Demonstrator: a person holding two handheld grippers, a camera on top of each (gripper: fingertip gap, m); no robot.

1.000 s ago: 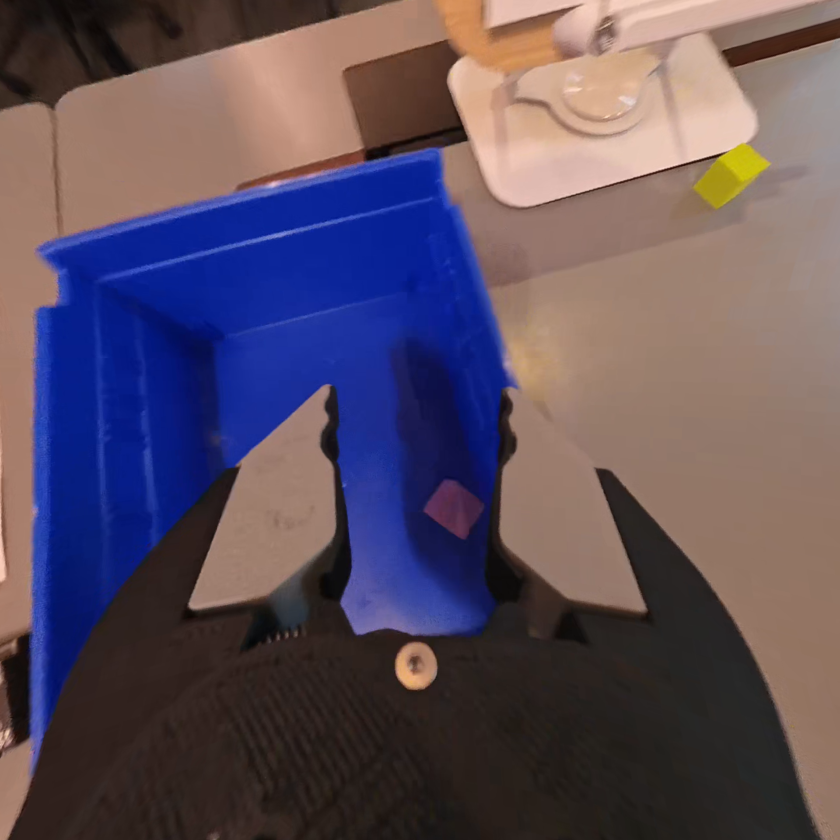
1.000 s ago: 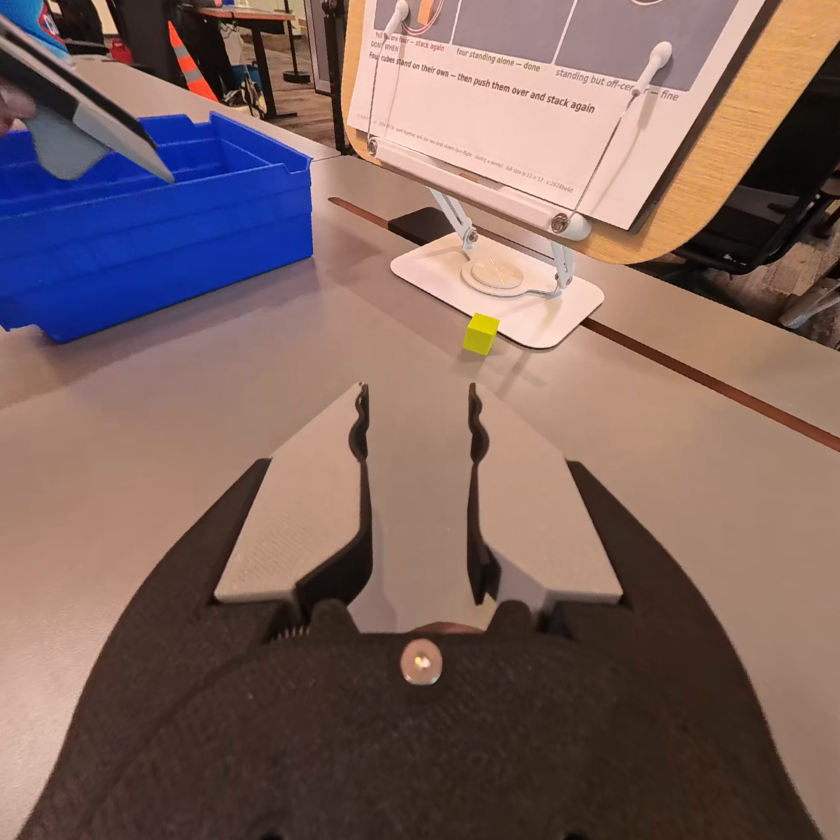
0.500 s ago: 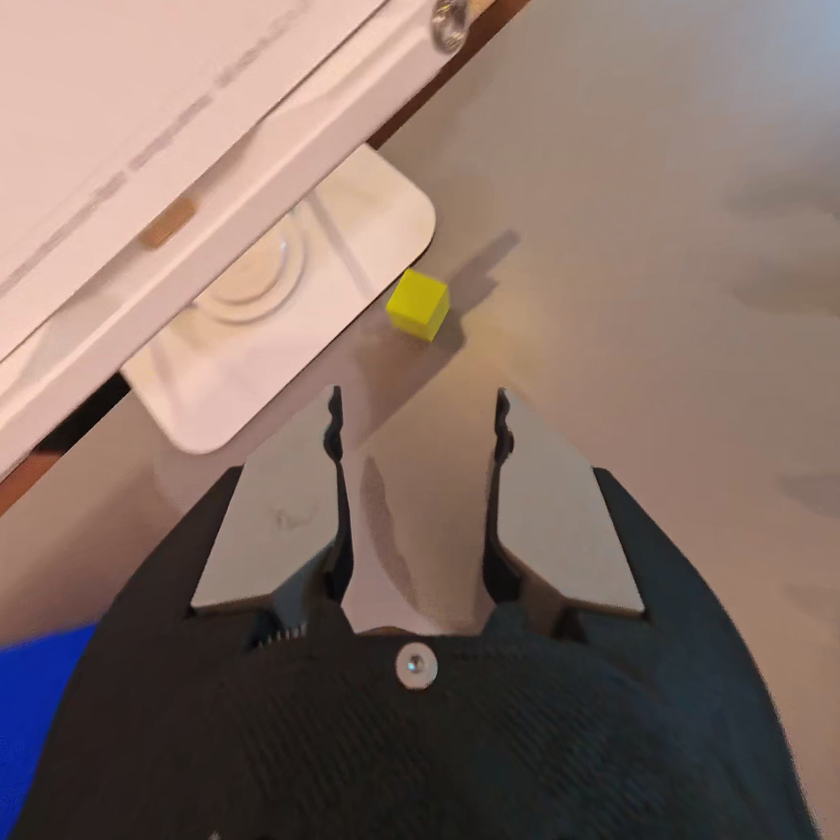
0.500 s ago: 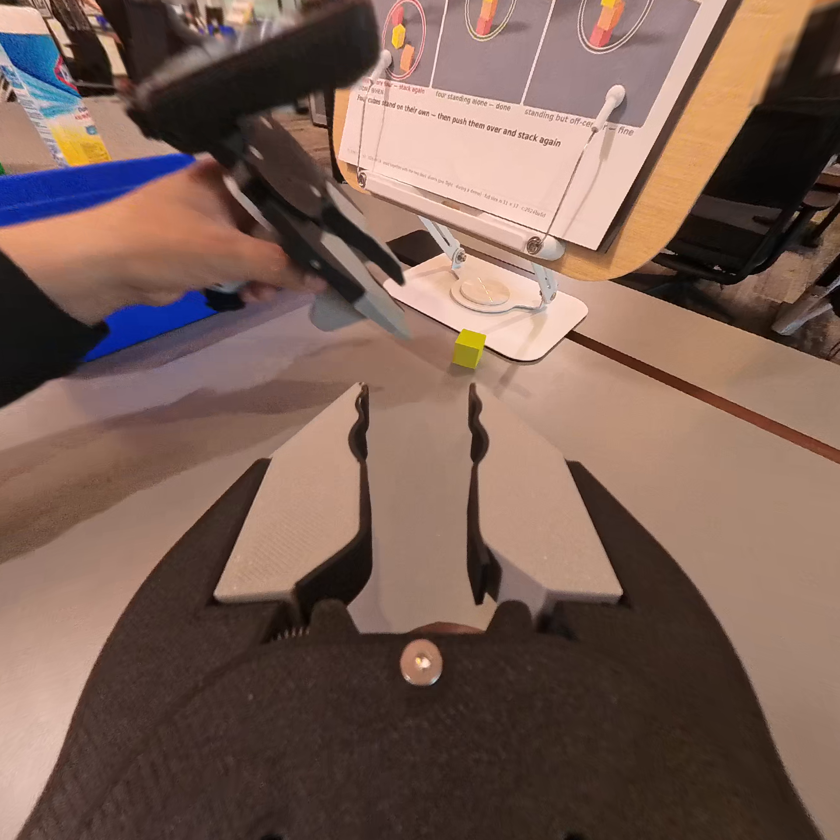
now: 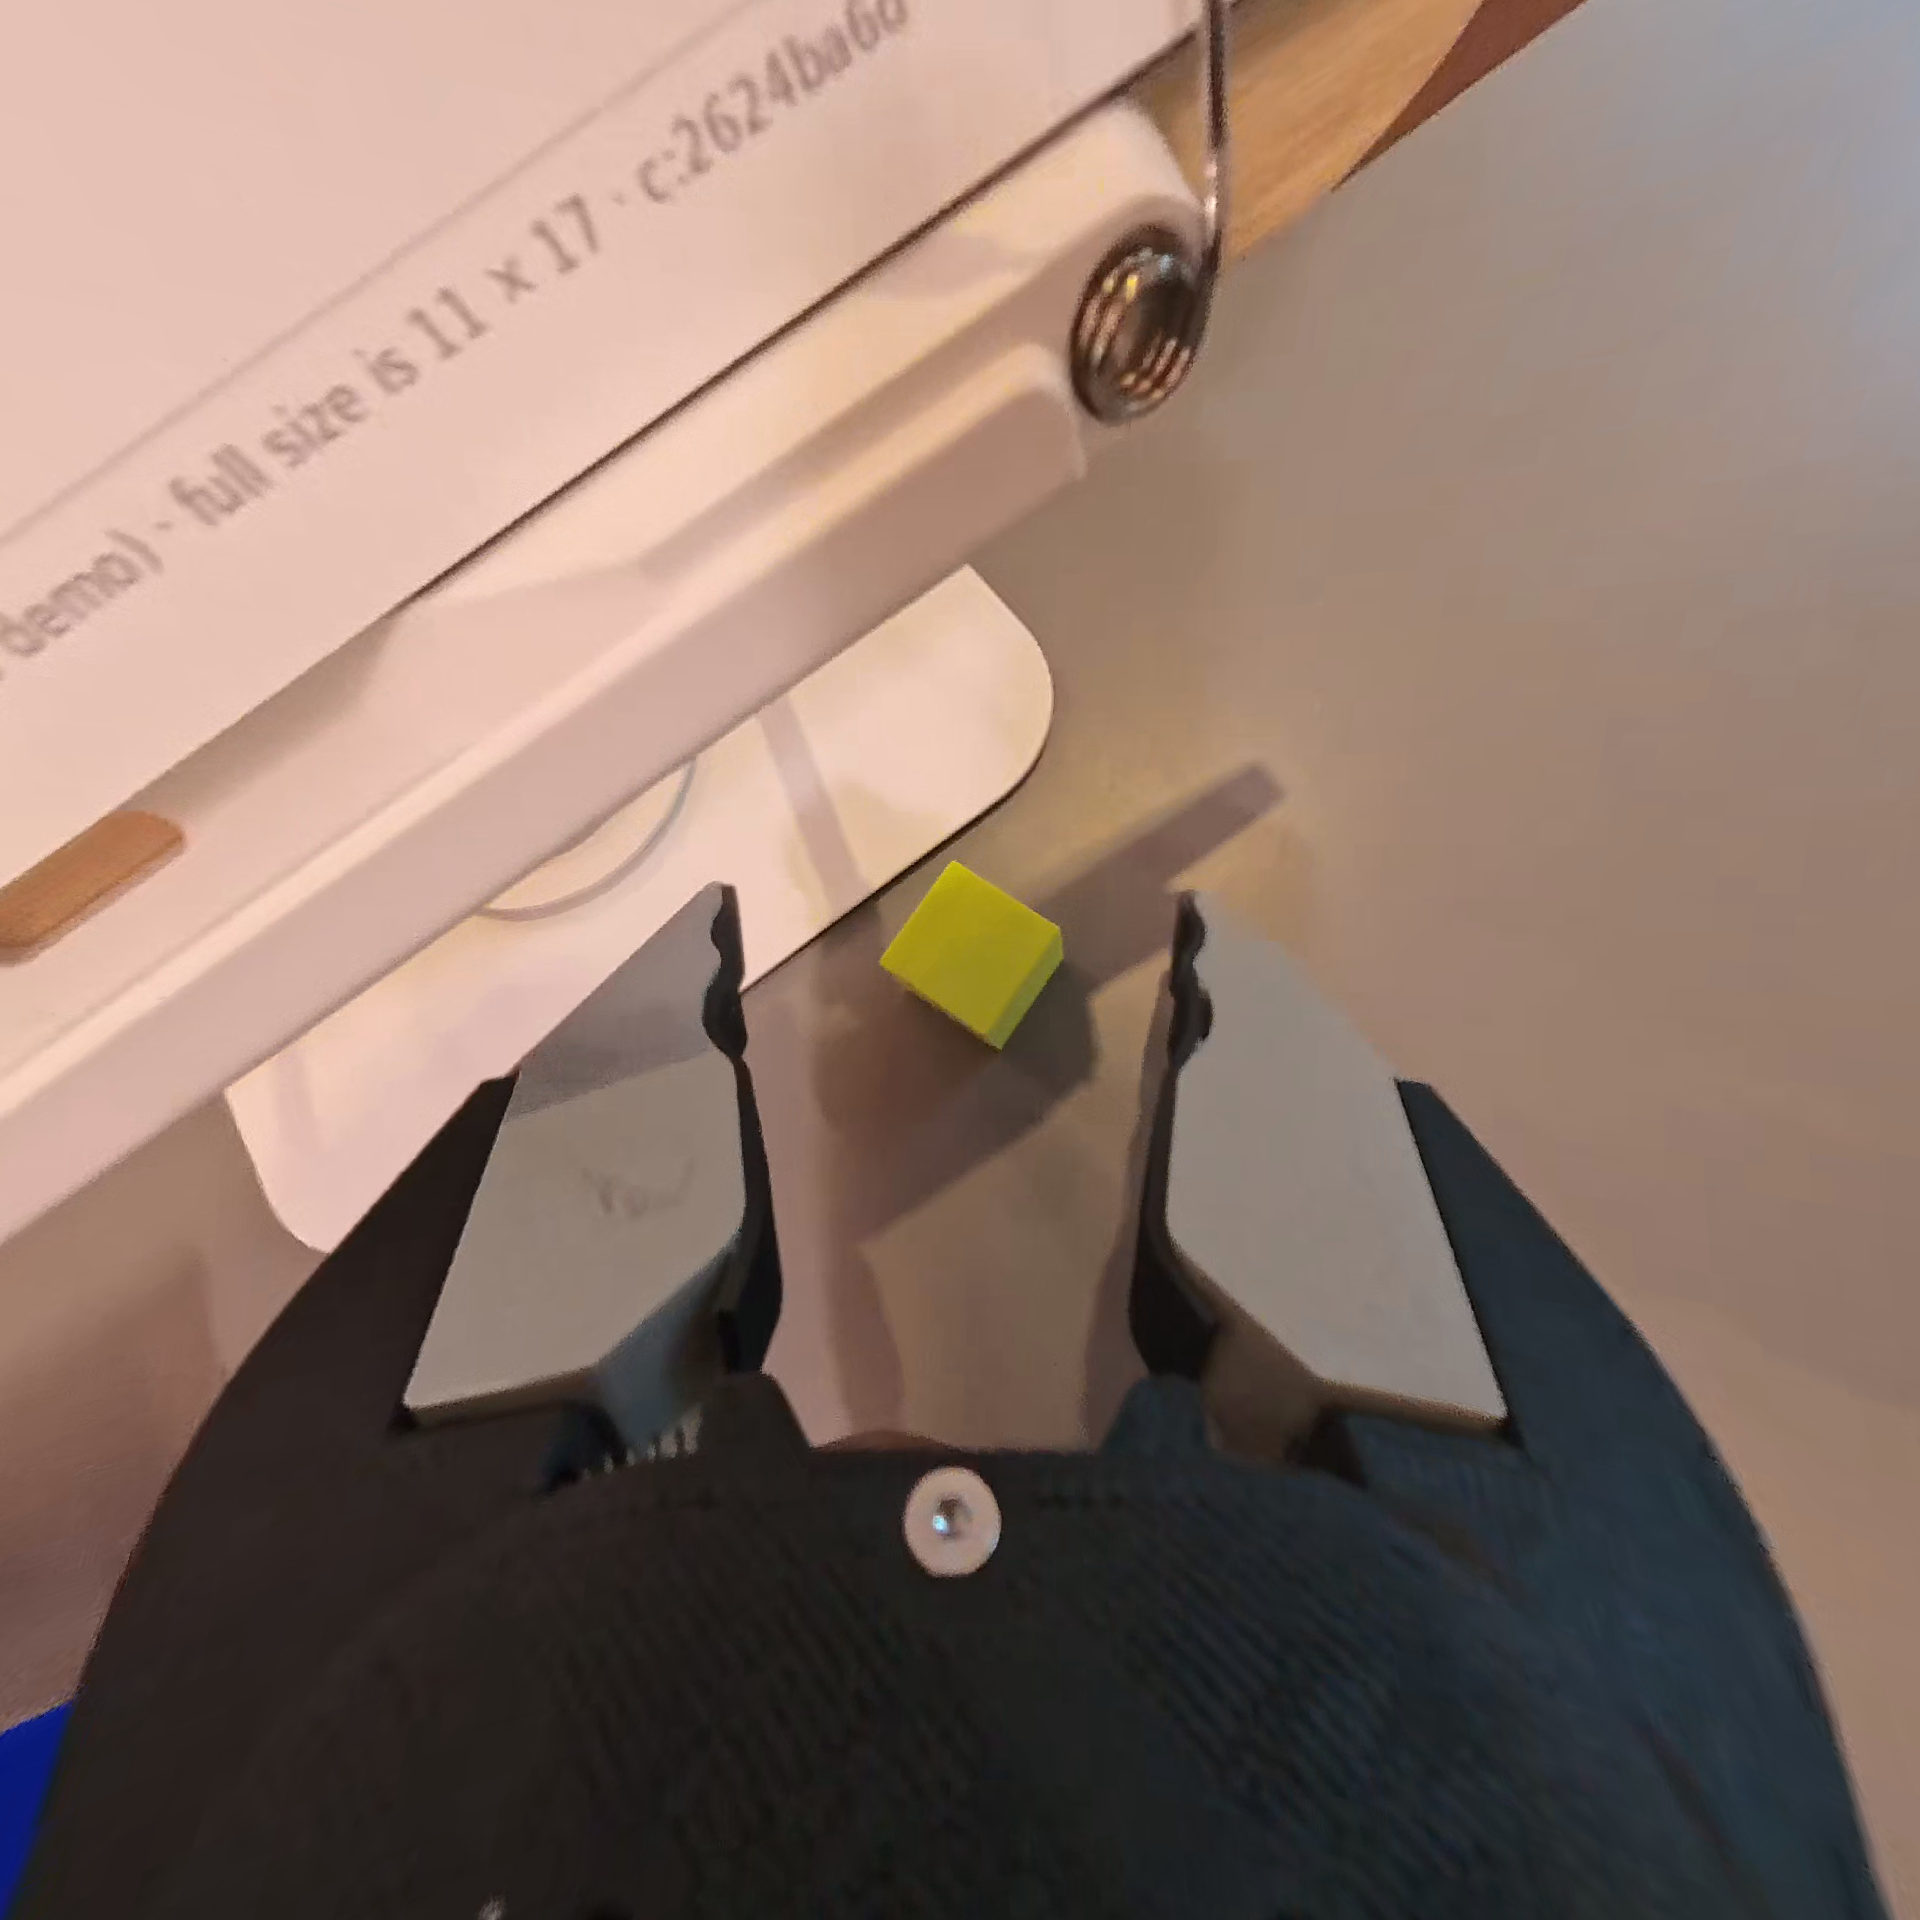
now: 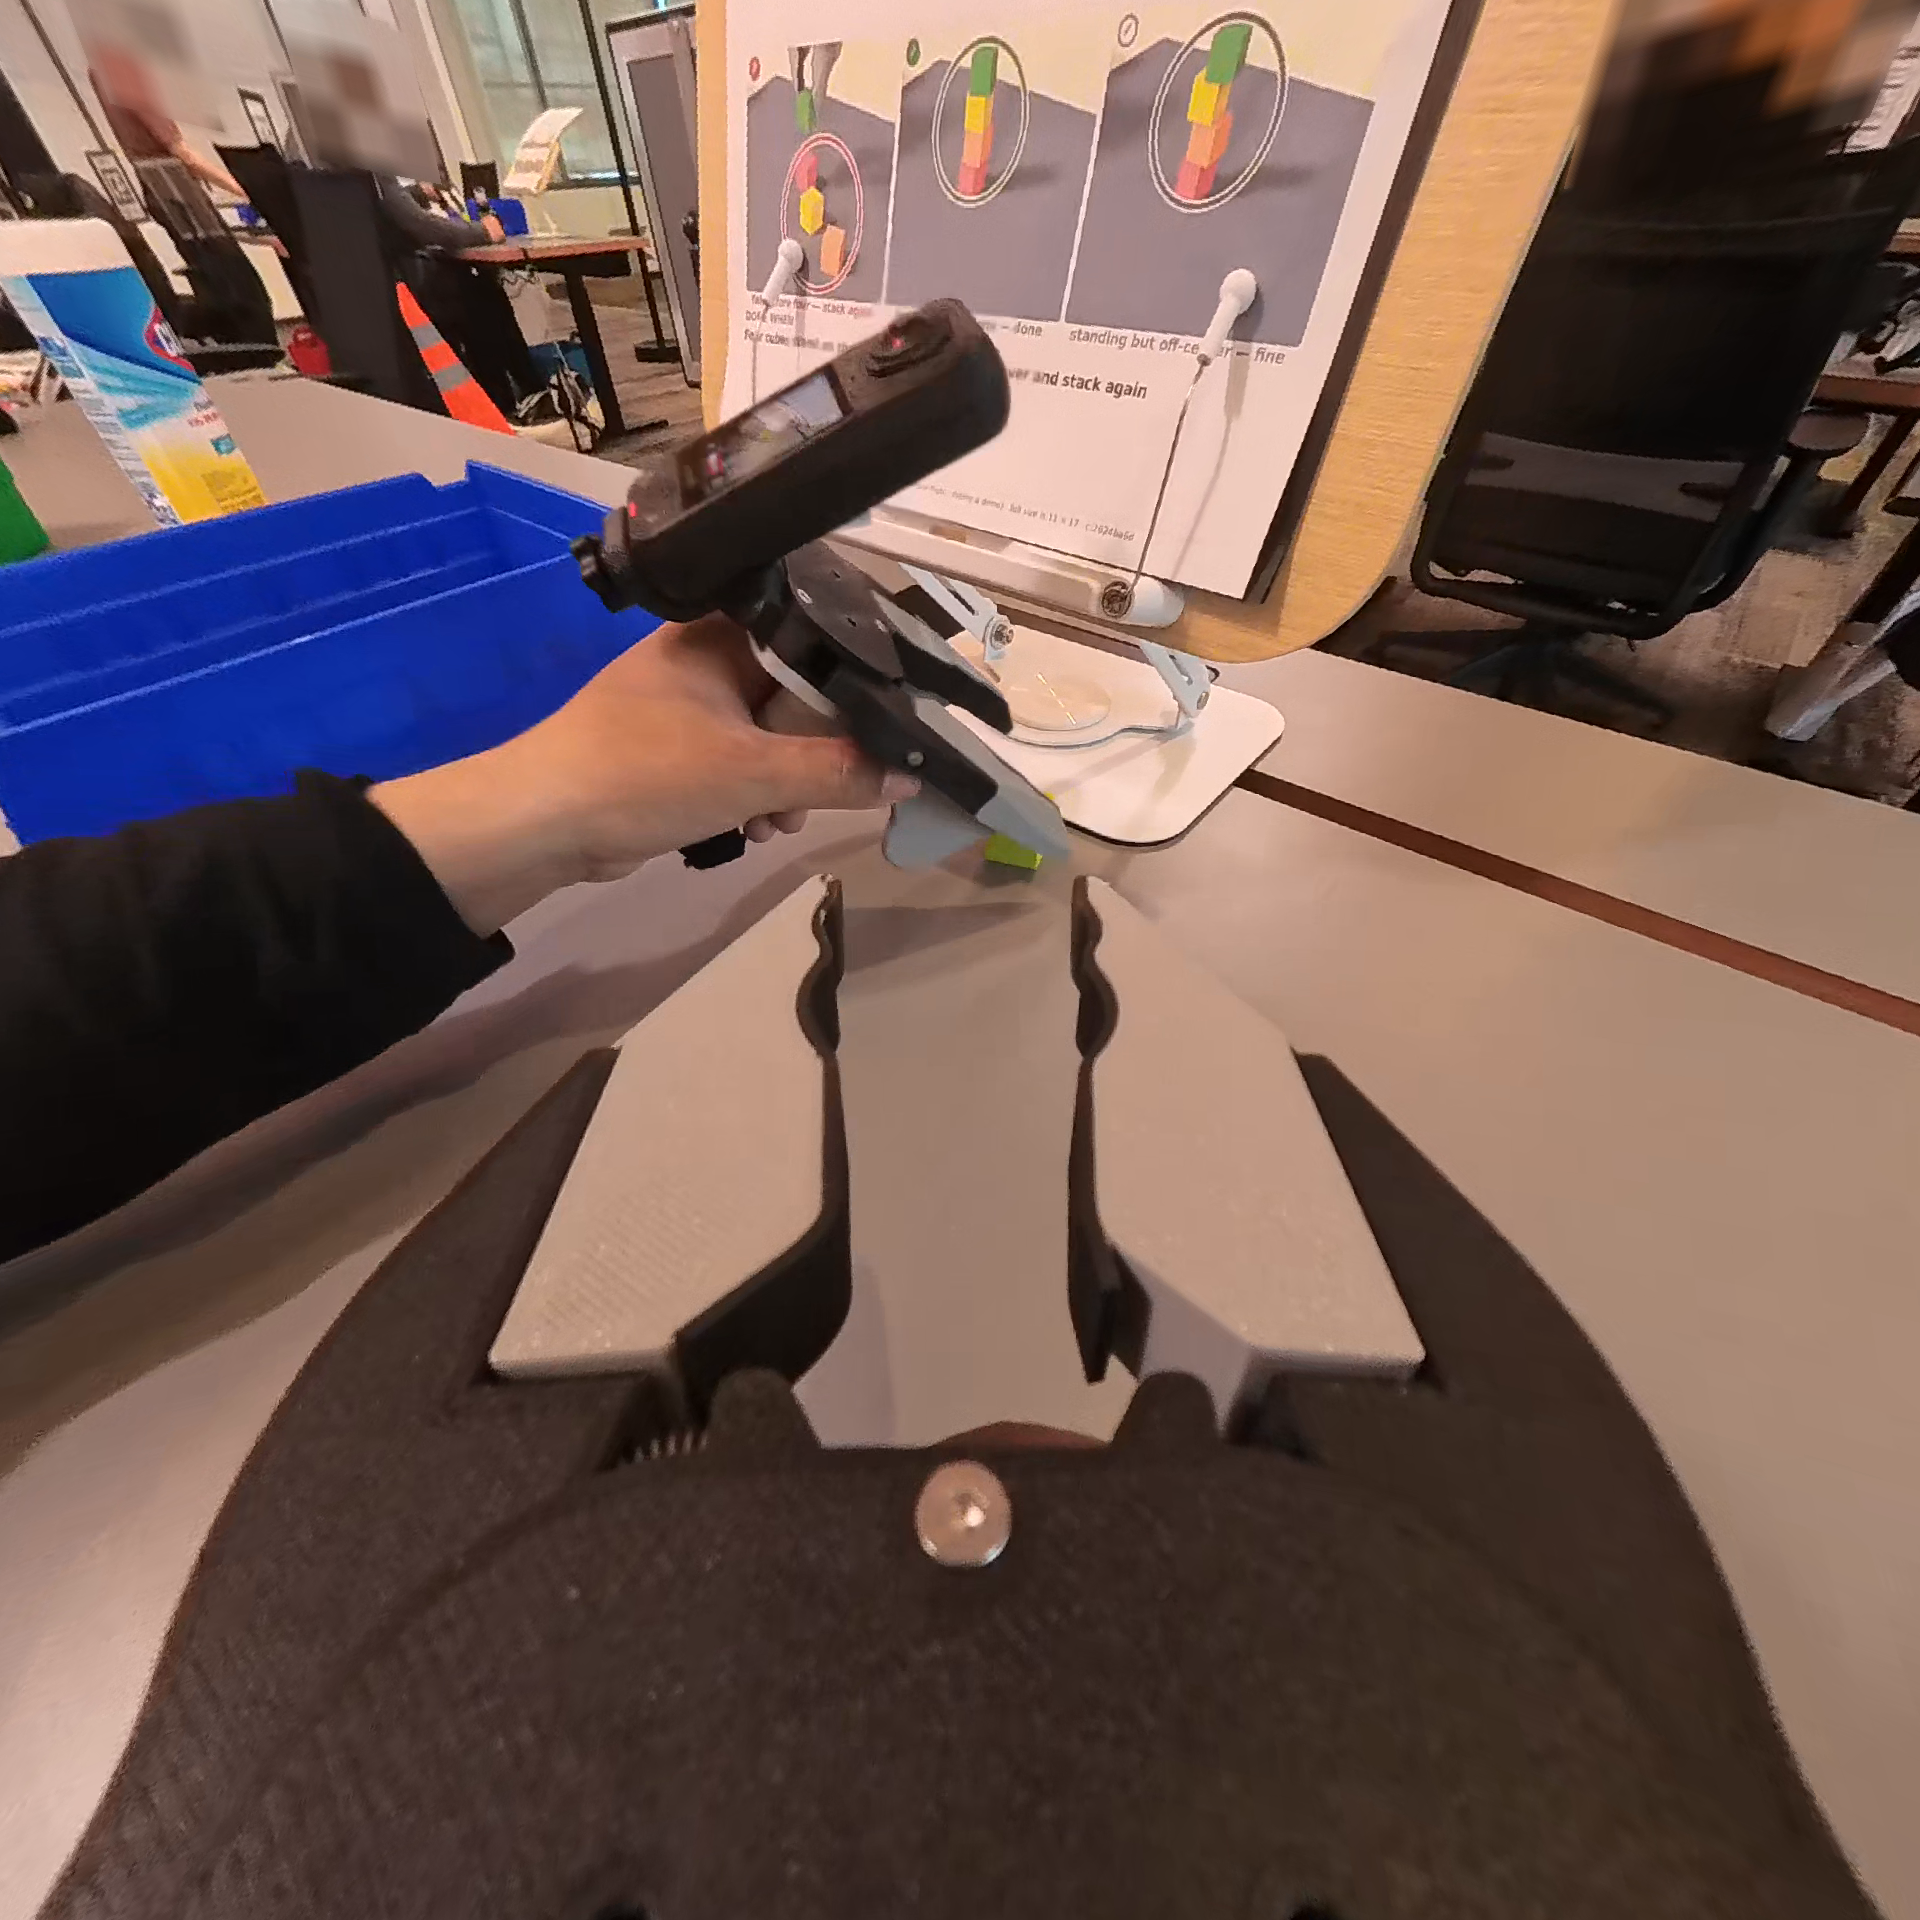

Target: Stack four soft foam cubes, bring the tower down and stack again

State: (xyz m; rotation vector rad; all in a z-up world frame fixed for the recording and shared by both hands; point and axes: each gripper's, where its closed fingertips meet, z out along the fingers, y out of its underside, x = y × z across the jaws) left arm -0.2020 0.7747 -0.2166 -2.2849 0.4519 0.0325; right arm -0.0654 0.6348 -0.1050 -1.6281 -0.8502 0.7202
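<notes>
Yellow-green cube [image 5: 971, 951] betw. left gripper's [image 5: 956, 961] grey fingers [image 5: 665, 1039], black body. White stand base [image 5: 914, 717] just beyond. Blue bin [image 6: 260, 634] far left of right gripper [image 6: 956, 935]; table [image 6: 1507, 1091] grey.

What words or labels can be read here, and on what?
I won't quote writing; these bear it.
White sheet on the wooden board: captions under three pictures, fine print below.
Blue, white and yellow container, far left: a label.
Screen on the black camera: too blurred.
Yellow cube, blue bin: none.
</notes>
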